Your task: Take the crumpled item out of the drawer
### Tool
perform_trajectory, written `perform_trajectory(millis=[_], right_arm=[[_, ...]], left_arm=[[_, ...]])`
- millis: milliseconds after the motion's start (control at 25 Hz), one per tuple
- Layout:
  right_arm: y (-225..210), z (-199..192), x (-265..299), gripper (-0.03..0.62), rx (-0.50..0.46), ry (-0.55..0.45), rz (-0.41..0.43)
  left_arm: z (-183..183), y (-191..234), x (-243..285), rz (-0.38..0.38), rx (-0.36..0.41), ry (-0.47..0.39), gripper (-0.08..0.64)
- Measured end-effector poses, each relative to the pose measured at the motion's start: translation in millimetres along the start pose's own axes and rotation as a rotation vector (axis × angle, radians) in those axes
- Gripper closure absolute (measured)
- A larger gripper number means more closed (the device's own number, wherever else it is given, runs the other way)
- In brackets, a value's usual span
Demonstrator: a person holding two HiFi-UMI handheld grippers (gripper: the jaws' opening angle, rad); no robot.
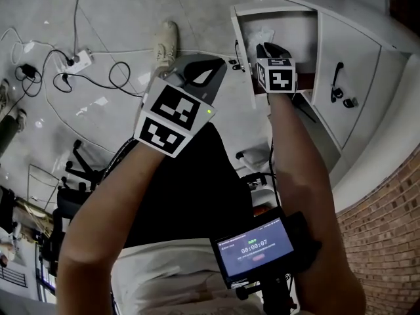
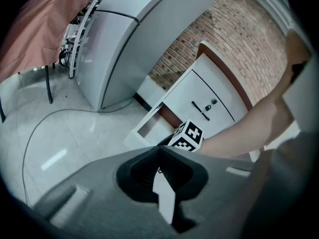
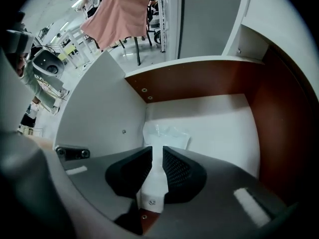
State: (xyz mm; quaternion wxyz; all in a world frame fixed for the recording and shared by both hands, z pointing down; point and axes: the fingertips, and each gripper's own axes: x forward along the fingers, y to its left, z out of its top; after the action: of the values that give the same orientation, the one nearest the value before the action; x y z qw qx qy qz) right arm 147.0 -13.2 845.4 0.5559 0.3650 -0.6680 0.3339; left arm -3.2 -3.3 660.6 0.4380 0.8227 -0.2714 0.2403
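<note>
While the right gripper points down into the open white drawer, its jaws stand slightly apart with nothing pinched between them. Just beyond their tips, the crumpled item, a pale clear wrapper, lies on the drawer's white floor close to the left wall. Left of the drawer and outside it, the left gripper is held over the grey floor, its jaws pressed together and empty.

The drawer is open on top and the right gripper hangs inside. A white side wall crowds one flank and brown walls close two others. The crumpled item lies just past the jaws.
</note>
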Motion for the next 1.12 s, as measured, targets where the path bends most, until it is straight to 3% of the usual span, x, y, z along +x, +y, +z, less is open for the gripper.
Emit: perform_trajectory(millis=[280,480,880,1120], right_arm=[[-6,-1,16,0.474,-0.013,0.034,-0.030],[-3,-8,29,0.454,0.006,0.083,-0.005],[-11,-12,30,0.565,0.006,0.119,-0.018],[-9,-9,17,0.571,0.012,0.087,-0.005]], left_arm=[[-15,12,-6,0.015,-0.017,0.014,0.557],[-17,18,-8,0.020,-0.019,0.017,0.557],[-17,17,-7,0.012,-0.006,0.030,0.557],[-3,7,-9,-0.001,0.013,0.014,0.557]])
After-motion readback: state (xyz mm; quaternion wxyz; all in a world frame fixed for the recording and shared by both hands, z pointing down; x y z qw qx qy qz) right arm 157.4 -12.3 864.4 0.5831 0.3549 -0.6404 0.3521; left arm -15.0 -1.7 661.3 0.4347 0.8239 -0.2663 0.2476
